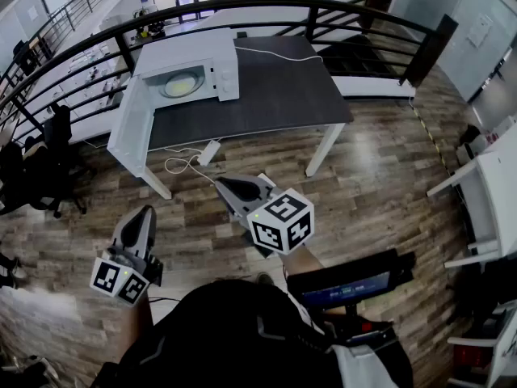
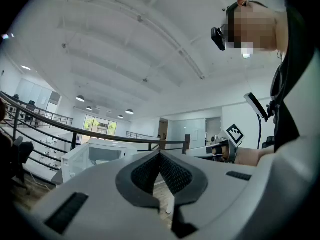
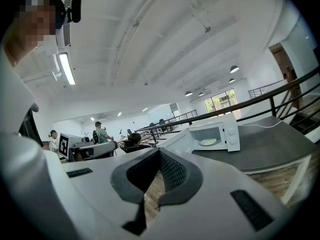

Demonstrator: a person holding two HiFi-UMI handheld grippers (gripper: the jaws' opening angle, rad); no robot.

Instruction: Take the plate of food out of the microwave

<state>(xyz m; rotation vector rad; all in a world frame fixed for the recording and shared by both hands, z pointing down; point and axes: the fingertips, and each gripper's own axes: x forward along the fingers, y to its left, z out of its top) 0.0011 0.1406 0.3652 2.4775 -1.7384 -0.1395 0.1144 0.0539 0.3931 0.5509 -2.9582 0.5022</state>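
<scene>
- The microwave (image 1: pixel 191 74) stood at the left end of the dark counter (image 1: pixel 283 95). Its open front faced the person, which gave a straight line of access.
- The microwave door (image 1: pixel 129 126) hung fully open on its left hinge and past the counter edge. The cavity was therefore exposed, and opening it appeared to be no part of the work left.
- The plate (image 1: pixel 182 83) lay flat on the cavity floor, roughly centred, with pale food on it. It had not yet been taken out.
- Orientation: the plate was round and so had no long axis. Its face pointed up and it sat level. Its near rim faced the opening and was judged the natural place to take hold.
- The left claw (image 2: pixel 160 155) was closed, tips touching, with nothing between them. It was held level and low at the person's left side.
- The right claw (image 3: pixel 159 152) was likewise closed and empty. It pointed slightly downward toward the counter.
- Both claws were well apart from the microwave, with bare wooden floor (image 1: pixel 380 184) between the person and the counter. This position was judged to be an approach stance, before any reach.
- Judgement: a claw would need to open before it could take the rim, and the plate should be kept level so the food stayed on it.
</scene>
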